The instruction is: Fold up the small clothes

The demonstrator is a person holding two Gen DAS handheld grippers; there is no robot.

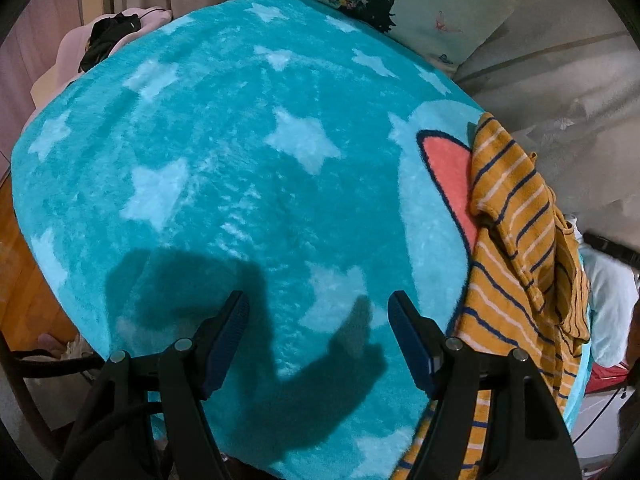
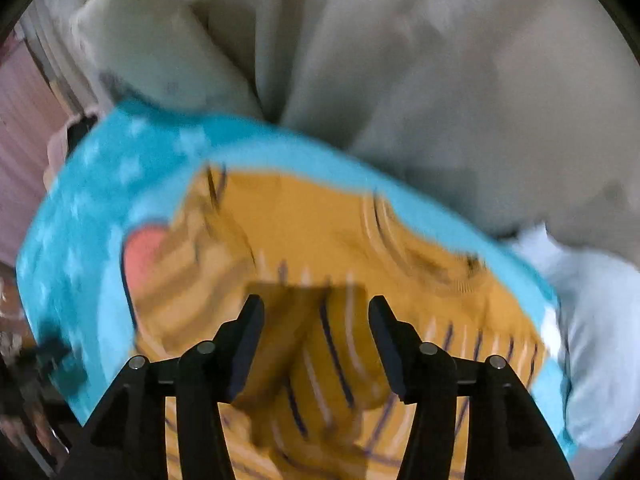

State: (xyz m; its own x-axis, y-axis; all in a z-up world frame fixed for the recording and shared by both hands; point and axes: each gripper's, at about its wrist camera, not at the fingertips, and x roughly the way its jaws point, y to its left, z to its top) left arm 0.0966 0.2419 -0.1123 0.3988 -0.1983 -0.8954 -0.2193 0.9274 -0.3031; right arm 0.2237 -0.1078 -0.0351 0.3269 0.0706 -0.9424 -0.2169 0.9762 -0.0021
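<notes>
- Folding has not really begun, it looks like: the striped top point(image 1: 516, 248) lies bunched up, so you are at the step of picking it up and laying it flat.
- Your left tongs point(image 1: 318, 340) are wide apart and hold nothing. They hang over the blue star blanket point(image 1: 224, 152), and their shadow falls on it.
- Your right tongs point(image 2: 316, 344) are wide apart too, with nothing between them. That picture is blurry, so small things are hard to tell.
- The orange striped top sits at the right edge of the blanket, just beside your left tongs on their right side, partly covering a pink patch point(image 1: 448, 168).
- It lies right under and in front of your right tongs.
- Next, you likely need to pinch one edge of the top with each tong and spread it on the blanket.
</notes>
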